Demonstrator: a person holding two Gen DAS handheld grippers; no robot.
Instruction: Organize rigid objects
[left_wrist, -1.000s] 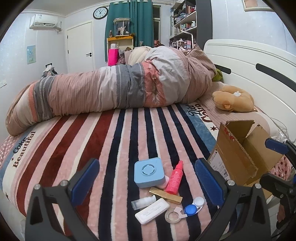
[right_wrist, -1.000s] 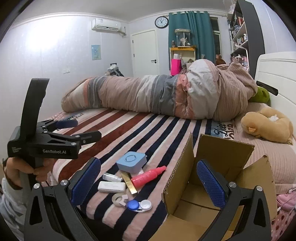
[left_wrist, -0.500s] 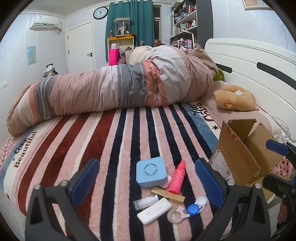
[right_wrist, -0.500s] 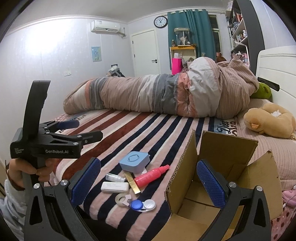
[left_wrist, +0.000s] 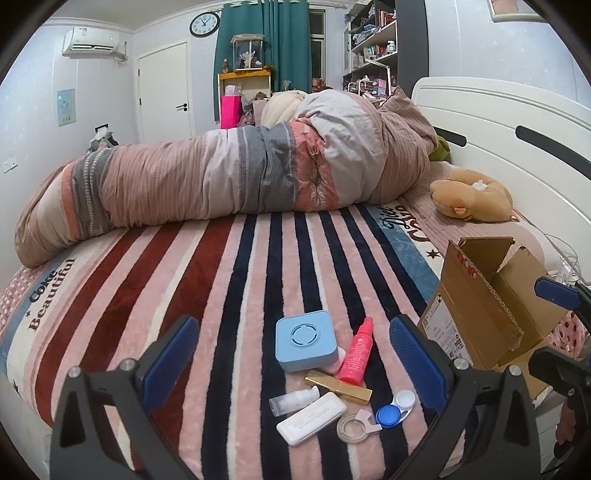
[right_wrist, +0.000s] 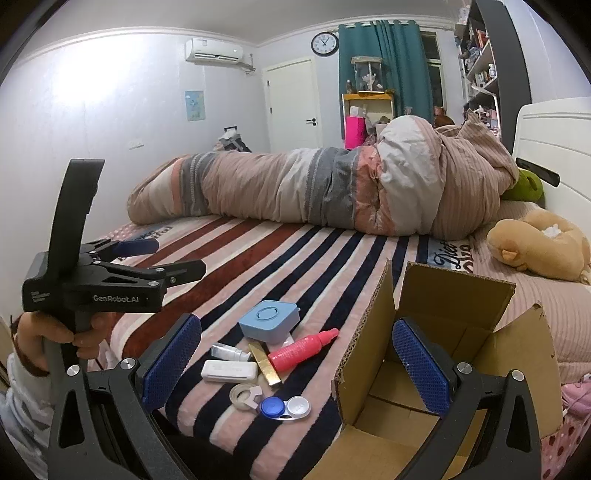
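Both claws spread wide, grasping nothing: left claw (left_wrist: 293, 356), right claw (right_wrist: 295, 358). Low centre on the striped bed (left_wrist: 155, 280): blue box (left_wrist: 306, 345), red bottle (left_wrist: 356, 350), lens case (left_wrist: 394, 408) clustered. Right: open cardboard box (right_wrist: 424, 332). Behind: rolled quilt (left_wrist: 240, 177).

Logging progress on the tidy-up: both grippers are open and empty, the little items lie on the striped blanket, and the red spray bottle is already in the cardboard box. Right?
Not quite. The red spray bottle is not in the cardboard box; the right wrist view shows it lying on the striped blanket beside the blue square case. The left gripper and right gripper are open and empty.
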